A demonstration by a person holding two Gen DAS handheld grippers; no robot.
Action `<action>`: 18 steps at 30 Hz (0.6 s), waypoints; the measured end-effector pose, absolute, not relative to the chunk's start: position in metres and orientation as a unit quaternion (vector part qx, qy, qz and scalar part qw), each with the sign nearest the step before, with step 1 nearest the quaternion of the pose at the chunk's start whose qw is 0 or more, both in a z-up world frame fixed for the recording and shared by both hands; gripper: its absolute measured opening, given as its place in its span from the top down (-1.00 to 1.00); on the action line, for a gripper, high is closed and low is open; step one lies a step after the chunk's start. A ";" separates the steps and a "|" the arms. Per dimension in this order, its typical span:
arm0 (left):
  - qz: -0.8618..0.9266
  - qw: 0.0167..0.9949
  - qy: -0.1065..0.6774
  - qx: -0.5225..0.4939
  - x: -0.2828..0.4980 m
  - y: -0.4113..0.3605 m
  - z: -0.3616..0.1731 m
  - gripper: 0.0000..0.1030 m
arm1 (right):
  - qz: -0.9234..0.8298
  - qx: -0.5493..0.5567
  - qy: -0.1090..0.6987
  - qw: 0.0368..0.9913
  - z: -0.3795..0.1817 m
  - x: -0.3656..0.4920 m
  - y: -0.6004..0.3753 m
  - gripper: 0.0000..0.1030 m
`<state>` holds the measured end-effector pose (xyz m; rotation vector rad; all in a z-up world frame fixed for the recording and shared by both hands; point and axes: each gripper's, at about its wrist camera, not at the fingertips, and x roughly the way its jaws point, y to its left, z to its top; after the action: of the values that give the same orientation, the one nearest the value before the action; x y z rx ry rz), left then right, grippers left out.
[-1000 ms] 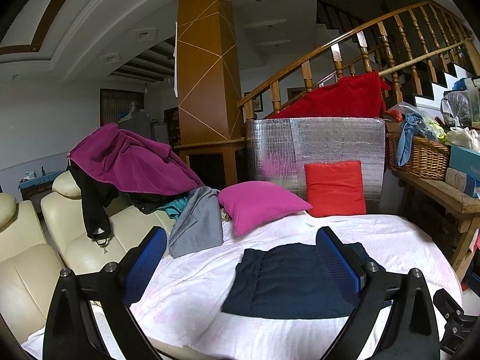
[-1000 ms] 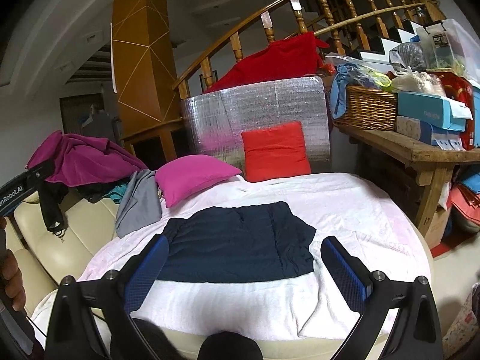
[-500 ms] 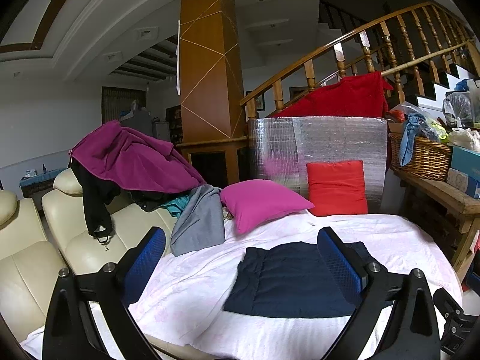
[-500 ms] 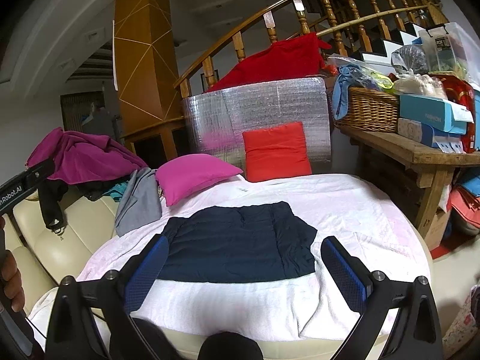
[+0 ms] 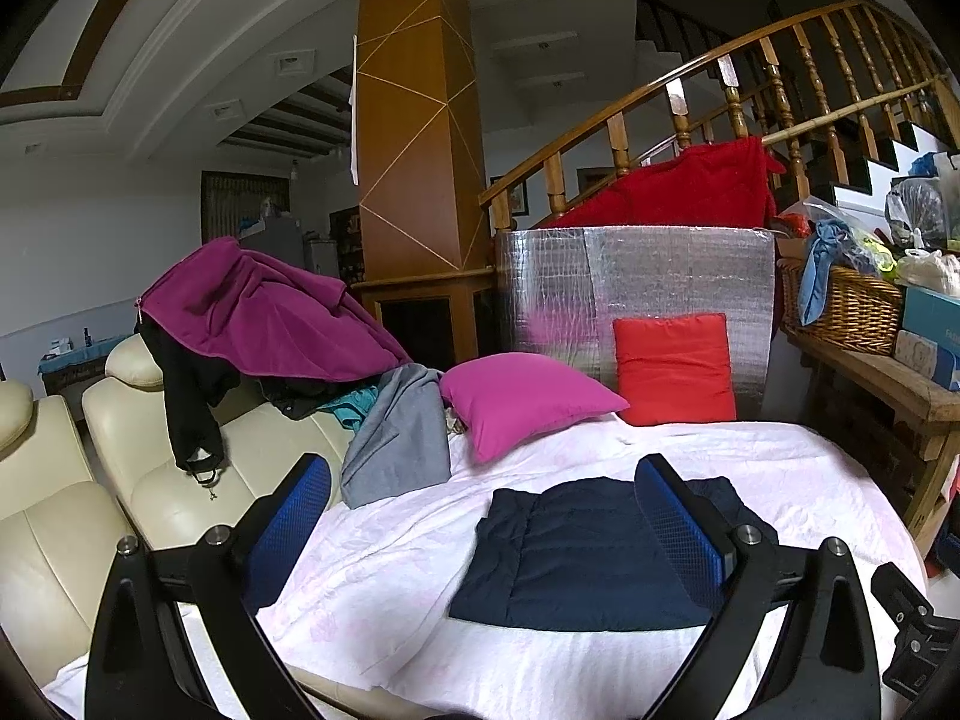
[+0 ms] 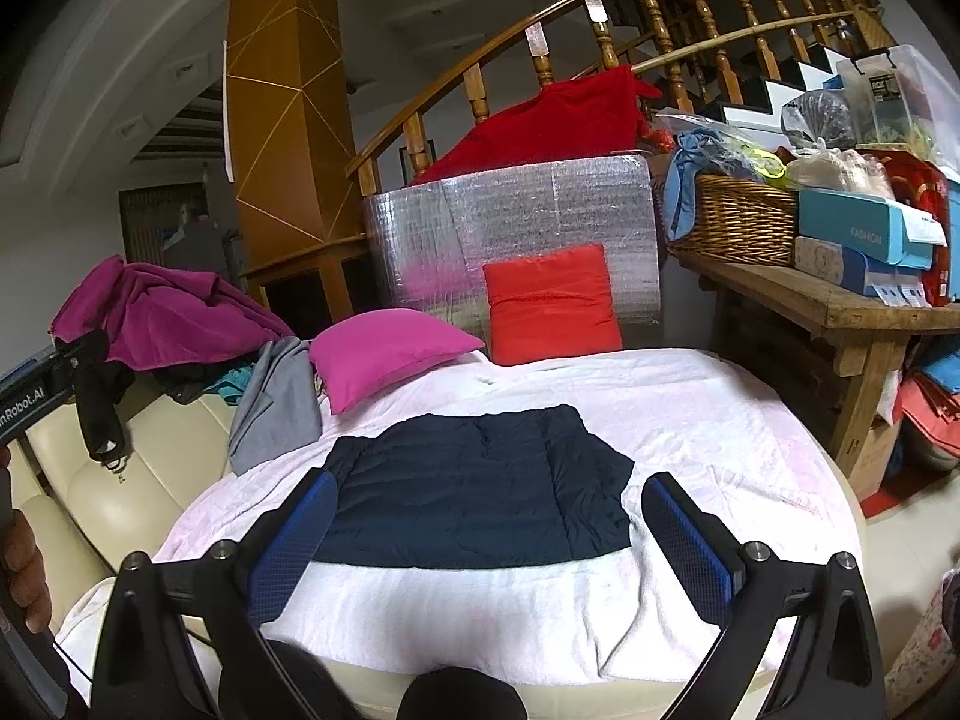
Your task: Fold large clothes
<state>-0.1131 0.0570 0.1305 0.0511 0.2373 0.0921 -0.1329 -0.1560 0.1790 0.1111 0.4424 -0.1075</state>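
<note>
A dark navy quilted garment (image 5: 576, 558) lies folded flat into a rectangle on the white cloth-covered table (image 5: 384, 564); it also shows in the right wrist view (image 6: 480, 492). My left gripper (image 5: 480, 516) is open and empty, held above the table's near left side, short of the garment. My right gripper (image 6: 489, 531) is open and empty, held above the garment's near edge. A heap of unfolded clothes lies on the sofa: a magenta fleece (image 5: 264, 312), a black piece and a grey garment (image 5: 396, 438).
A pink pillow (image 5: 522, 402) and a red cushion (image 5: 675, 369) lie at the table's far edge before a silver foil panel (image 5: 636, 288). A cream leather sofa (image 5: 72, 516) is left. A wooden bench (image 6: 828, 294) with a wicker basket (image 6: 738, 222) and boxes is right.
Both grippers have stayed open and nearly still, with only a slight drift of view. The navy garment has not moved.
</note>
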 end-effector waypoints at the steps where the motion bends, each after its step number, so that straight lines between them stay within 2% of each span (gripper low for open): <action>1: 0.046 0.992 0.119 0.026 -0.113 0.057 0.130 -0.96 | -0.053 0.055 0.219 0.973 0.179 -0.133 -0.156 -1.00; 18: 0.042 0.991 0.127 0.025 -0.107 0.062 0.125 -0.96 | -0.076 0.031 0.192 0.978 0.194 -0.135 -0.146 -1.00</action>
<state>-0.1069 0.0625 0.1255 0.0500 0.2556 0.0846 -0.1352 -0.1456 0.1942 0.0619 0.3872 -0.1530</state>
